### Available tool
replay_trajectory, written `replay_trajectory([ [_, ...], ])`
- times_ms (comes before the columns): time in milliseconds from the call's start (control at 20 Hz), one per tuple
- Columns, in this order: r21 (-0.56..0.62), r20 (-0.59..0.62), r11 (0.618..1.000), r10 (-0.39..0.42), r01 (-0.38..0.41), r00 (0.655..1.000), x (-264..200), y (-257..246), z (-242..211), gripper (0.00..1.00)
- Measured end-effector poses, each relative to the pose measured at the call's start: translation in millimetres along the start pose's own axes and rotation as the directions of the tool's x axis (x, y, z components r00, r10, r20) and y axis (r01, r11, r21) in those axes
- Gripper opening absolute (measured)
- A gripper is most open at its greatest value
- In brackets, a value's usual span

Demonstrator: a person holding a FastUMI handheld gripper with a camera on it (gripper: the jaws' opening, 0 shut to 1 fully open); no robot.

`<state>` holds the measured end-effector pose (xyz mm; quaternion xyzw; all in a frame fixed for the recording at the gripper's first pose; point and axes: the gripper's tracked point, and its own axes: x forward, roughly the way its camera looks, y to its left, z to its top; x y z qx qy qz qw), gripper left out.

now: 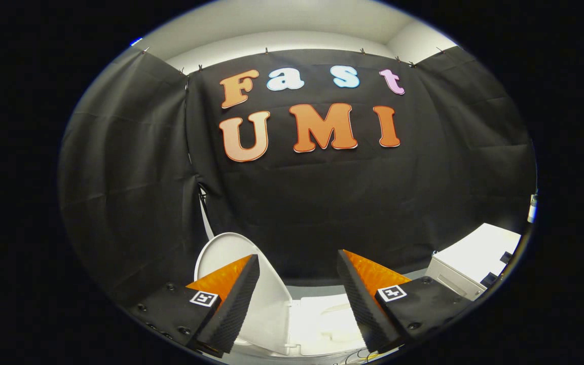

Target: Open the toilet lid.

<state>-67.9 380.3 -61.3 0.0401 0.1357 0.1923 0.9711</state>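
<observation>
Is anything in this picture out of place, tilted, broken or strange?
Nothing stands out. The toilet lid stands raised beyond the open gripper, whose fingers hold nothing. The white box beside the toilet sits flat. No spill or damage is visible.

No readable text. Two small square black-and-white coded marker tags (204,298), one on each finger of the hand-held gripper (298,266), fingers spread apart, holding nothing.
</observation>
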Motion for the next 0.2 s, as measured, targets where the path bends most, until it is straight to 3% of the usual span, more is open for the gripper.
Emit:
replay_trajectory([
  [200, -0.001, -0.002, 1.0, -0.001, 0.001, 1.0, 0.2, -1.6, -0.7, 0.98],
])
